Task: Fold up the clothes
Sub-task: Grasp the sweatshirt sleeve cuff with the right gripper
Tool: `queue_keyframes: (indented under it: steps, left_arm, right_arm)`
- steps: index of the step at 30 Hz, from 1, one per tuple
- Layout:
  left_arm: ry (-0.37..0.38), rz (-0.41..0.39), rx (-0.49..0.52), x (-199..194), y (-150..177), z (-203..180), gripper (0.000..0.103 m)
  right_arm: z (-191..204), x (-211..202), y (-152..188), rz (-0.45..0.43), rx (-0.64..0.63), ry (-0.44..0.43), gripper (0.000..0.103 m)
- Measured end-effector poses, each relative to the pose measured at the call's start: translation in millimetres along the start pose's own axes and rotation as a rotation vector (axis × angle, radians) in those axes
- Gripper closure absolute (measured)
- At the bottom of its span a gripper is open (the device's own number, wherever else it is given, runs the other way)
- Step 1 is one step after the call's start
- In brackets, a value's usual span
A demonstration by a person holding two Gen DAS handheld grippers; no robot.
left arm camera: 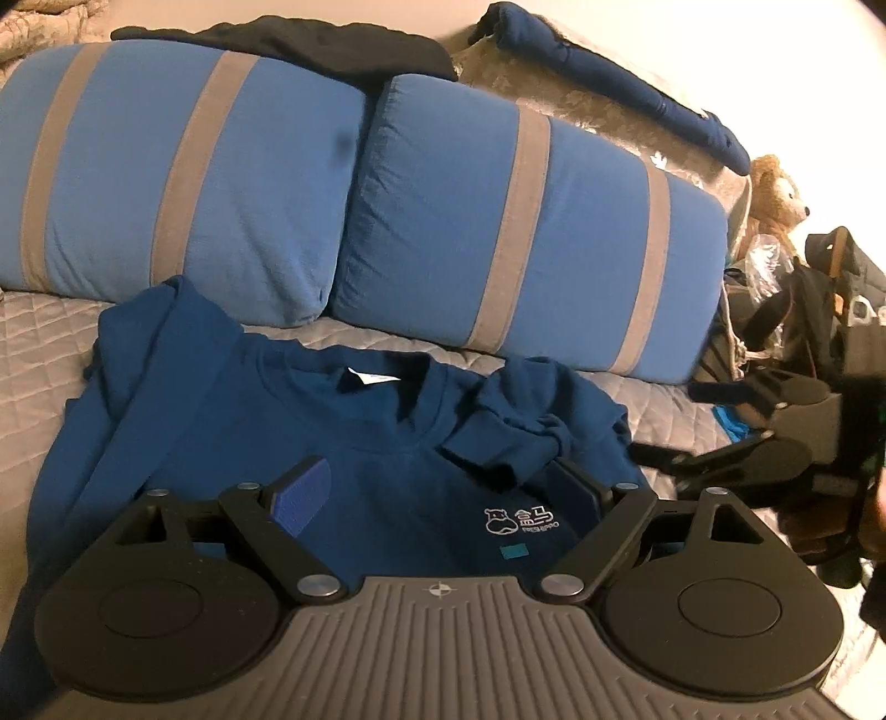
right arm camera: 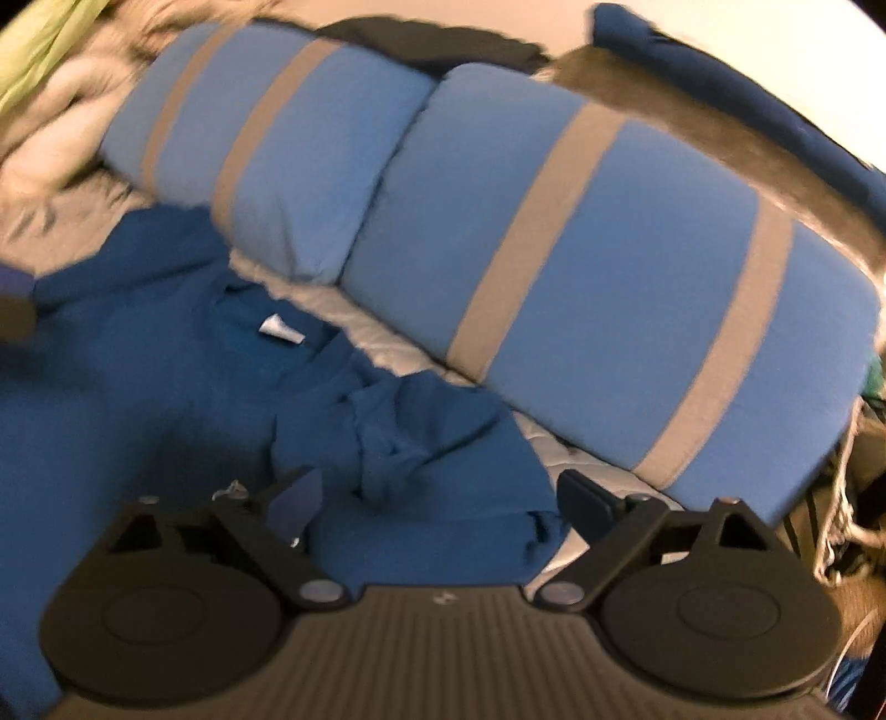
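- Plainly spread across the grey quilted bedcover (left arm camera: 33,343): a navy sweatshirt (left arm camera: 354,443), neck label up, white chest logo (left arm camera: 518,520) readable only in part.
- Bunched into a heap on the right side of the sweatshirt: one sleeve (left arm camera: 531,426); the other sleeve folded up against the left of two blue striped pillows (left arm camera: 531,221).
- Held over the sweatshirt's chest with jaws wide apart and nothing between them: left gripper (left arm camera: 437,493); lower part of the garment hidden beneath its body.
- Poised above the crumpled sleeve and the garment's right edge, jaws likewise apart and clamping nothing: right gripper (right arm camera: 437,498).
- Smeared by motion throughout the right wrist view; possibly touching cloth with the left fingertip, but too blurred to say.
- Seen from the left wrist camera only as a dark blurred shape cut by the right edge of the picture: the right gripper.
- Half lost behind the pillows: a dark garment (left arm camera: 310,44) and a second blue one (left arm camera: 637,88).
- Partly hidden in clutter at the far right: a stuffed bear (left arm camera: 778,194).
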State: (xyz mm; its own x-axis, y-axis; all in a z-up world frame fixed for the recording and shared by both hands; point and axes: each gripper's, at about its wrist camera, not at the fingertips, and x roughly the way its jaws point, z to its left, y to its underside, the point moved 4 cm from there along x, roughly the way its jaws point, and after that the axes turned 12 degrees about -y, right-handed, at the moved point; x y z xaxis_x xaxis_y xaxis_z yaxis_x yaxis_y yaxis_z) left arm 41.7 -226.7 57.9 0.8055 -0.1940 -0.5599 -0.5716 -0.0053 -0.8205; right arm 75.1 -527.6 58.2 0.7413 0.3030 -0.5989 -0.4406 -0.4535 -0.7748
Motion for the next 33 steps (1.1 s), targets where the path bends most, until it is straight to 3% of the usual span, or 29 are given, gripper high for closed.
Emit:
queue_keyframes:
  steps: [7,15,18,21,22,26,33]
  left_arm:
    - [0.009,0.034,-0.042,5,1,7,0.017]
    - [0.013,0.065,-0.08,12,1,12,0.017]
    - [0.022,0.077,-0.093,14,1,14,0.017]
    - [0.031,0.087,-0.098,15,1,14,0.017]
    - [0.035,0.088,-0.098,15,1,14,0.017]
    - [0.047,0.086,-0.102,15,1,14,0.017]
    - [0.056,0.093,-0.129,15,1,17,0.017]
  right_arm:
    - [35,38,10,0.048,-0.157,-0.009,0.014]
    - [72,87,12,0.15,-0.522,0.059,0.024]
    - [78,103,12,0.186,-0.592,0.066,0.029]
    - [77,108,8,0.191,-0.568,0.045,0.063]
    - [76,107,5,0.184,-0.554,0.036,0.08]
    - [54,85,-27,0.093,-0.398,0.042,0.085]
    - [-49,17,-85,-0.113,0.112,0.041,0.086]
